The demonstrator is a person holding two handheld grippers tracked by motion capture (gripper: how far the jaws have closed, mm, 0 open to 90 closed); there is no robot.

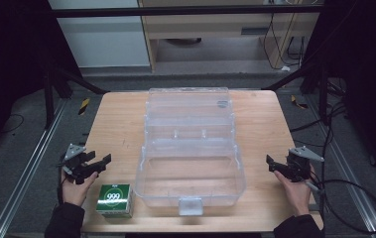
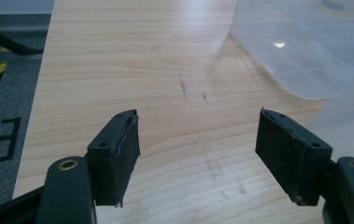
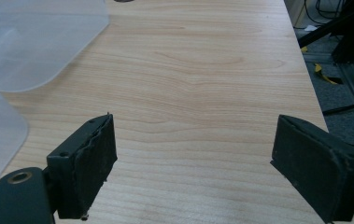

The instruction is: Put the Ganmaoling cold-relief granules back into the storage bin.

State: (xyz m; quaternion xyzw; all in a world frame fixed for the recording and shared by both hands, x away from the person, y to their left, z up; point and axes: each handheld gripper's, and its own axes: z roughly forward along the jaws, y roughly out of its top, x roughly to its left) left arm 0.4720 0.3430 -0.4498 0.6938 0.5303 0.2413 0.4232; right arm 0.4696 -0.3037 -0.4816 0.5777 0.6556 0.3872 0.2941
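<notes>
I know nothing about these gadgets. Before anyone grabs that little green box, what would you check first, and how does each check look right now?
1. Left gripper open, nothing between its jaws: ok.
2. Right gripper open, nothing between its jaws: ok.
3. Green box within easy reach of the left gripper, near the table's front edge: ok.
4. Clear plastic case open, lid back: ok.
5. Case's inside free of other items: looks ok.
6. Green box's weight: cannot tell.

We note lab test bay: wooden desk (image 1: 121, 124), floor rails (image 1: 24, 168), hazard-striped tape (image 1: 84, 105), trailing cables (image 1: 354, 193), dark curtains (image 1: 7, 64).
</notes>
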